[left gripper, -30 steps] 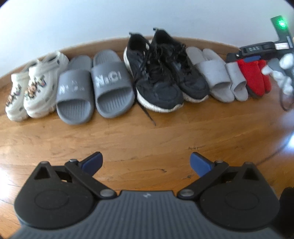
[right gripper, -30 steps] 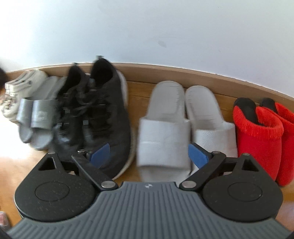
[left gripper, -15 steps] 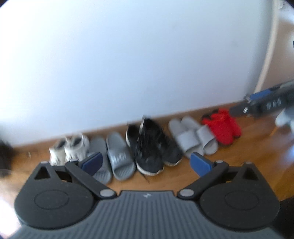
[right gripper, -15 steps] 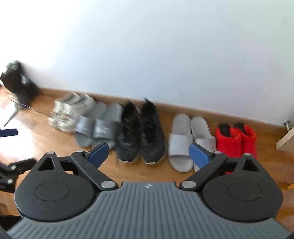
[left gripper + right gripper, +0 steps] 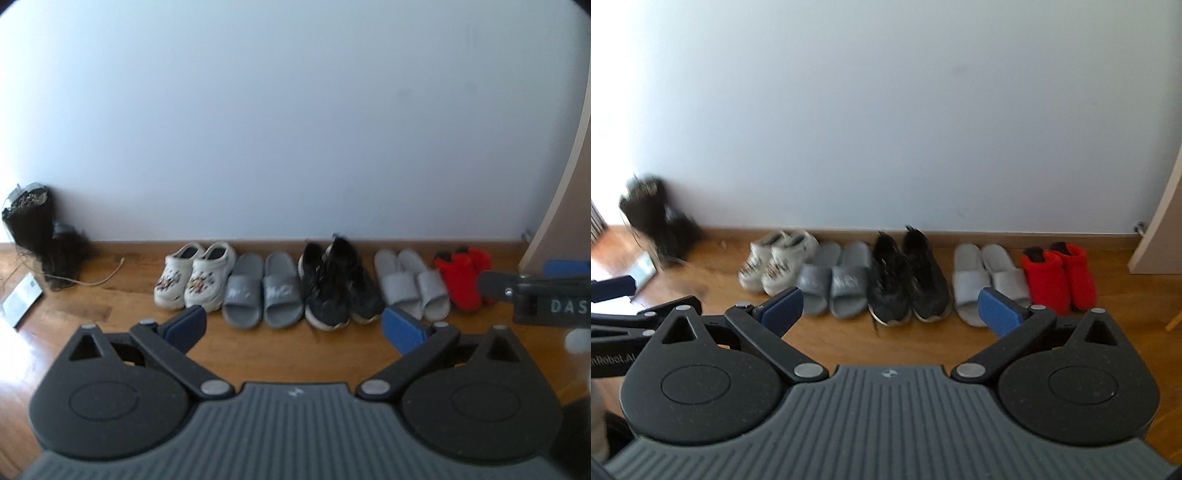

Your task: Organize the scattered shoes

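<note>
Wood floor (image 5: 332, 354): shoe row (image 5: 325, 284) along wall, seemingly flush; both tools (image 5: 293, 326) (image 5: 890, 308) wide, empty.

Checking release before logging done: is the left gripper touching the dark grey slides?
Apart. Left wrist view: the left gripper is open and empty, with bare floor between its fingertips and the dark grey slides.

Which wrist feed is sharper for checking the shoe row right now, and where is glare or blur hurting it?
Left wrist view: sharper; the white clogs and black sneakers are fairly crisp, with window glare washing out the floor at far left. Right wrist view: softer, the white clogs and dark object by the wall smeared by motion, left wall blown out. Both bow the baseboard, fisheye distortion.
</note>
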Motion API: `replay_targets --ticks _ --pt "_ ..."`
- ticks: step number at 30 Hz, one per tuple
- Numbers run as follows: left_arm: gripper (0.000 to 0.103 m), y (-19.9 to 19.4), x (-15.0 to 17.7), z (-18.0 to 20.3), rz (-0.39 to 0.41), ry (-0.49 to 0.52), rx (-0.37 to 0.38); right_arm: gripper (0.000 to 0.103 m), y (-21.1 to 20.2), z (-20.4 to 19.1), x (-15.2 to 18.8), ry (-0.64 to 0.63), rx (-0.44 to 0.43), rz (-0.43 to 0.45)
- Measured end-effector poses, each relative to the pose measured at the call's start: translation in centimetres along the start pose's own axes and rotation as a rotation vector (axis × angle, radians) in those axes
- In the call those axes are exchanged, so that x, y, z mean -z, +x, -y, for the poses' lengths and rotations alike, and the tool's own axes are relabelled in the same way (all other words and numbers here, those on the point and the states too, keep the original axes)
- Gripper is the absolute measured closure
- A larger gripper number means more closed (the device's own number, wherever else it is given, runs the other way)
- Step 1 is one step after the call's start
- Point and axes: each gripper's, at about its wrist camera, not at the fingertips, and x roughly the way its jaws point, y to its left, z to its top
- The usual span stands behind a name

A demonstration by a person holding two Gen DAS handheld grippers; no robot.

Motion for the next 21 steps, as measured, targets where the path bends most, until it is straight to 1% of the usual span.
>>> replay_targets --ticks 1,4,7,13,17,21 --pt "0.000 0.3 0.6 -0.1 -0.011 -0.007 -0.017 0.001 0.2 -0.2 0.6 -0.001 0.006 -0.010" --pt "0.000 1.2 1.3 -0.3 -0.057 -0.022 0.012 0.001 0.6 -0.7 2.5 -0.003 0.023 -0.038" --pt "0.000 1.6 1.2 -0.4 -0.092 -0.004 0.020 0.001 1.1 -1.1 4.3 -0.005 0.039 -0.066" --pt "0.000 1.1 0.6 -0.7 -0.072 -0.014 0.014 0.001 1.2 -1.8 4.2 -0.009 0.042 -0.058" --pt "0.000 1.3 0.8 -0.4 -0.077 -0.029 0.016 0.001 1.2 -2.2 4.2 -0.012 0.045 -0.054" --pt "0.000 1.6 1.0 0.2 -0.080 -0.017 0.024 0.001 1.5 -1.9 4.3 0.003 0.045 -0.075"
